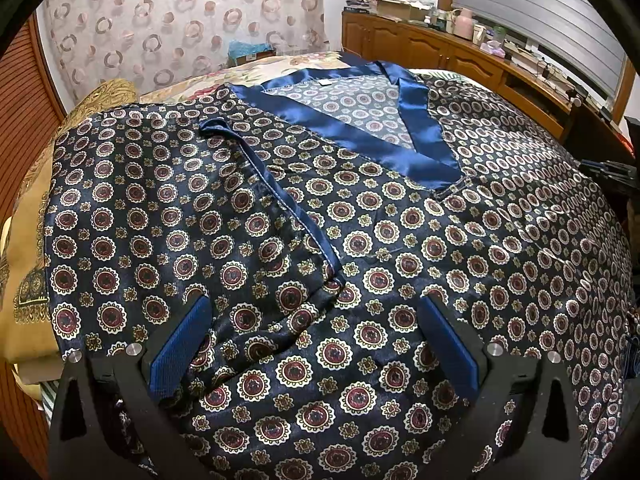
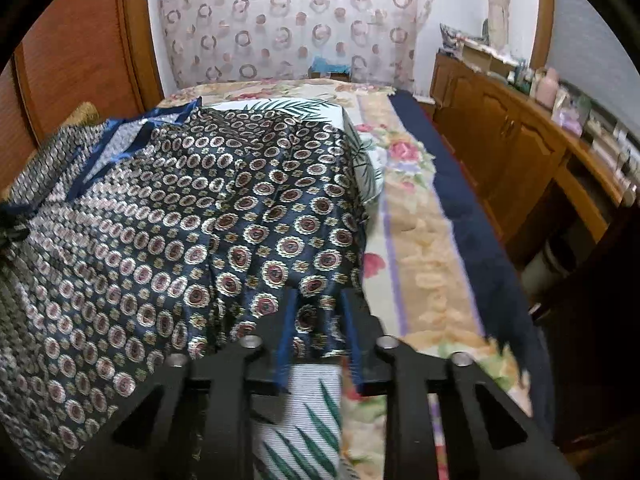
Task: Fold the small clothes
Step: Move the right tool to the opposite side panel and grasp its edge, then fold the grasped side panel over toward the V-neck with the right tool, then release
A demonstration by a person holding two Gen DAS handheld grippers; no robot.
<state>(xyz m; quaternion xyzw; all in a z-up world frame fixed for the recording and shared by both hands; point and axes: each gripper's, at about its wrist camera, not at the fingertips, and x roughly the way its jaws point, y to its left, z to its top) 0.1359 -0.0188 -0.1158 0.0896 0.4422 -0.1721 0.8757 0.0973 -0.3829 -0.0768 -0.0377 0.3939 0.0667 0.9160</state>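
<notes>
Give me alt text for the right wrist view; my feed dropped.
The right tool is shut on the edge of a navy satin shirt with a medallion print, near the garment's right side. The shirt lies spread over a floral bedspread and a leaf-print pillow. Wooden cabinets line the right wall.

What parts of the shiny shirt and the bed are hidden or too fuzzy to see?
- Shirt hem, left wrist view: cut off by the bottom edge and left gripper.
- Shirt's near edge, right wrist view: behind the right gripper, so its grip is unclear.
- Shirt's left part, right wrist view: blurred.
- Bed: mostly under the shirt.
- Things on the cabinet: too small.
</notes>
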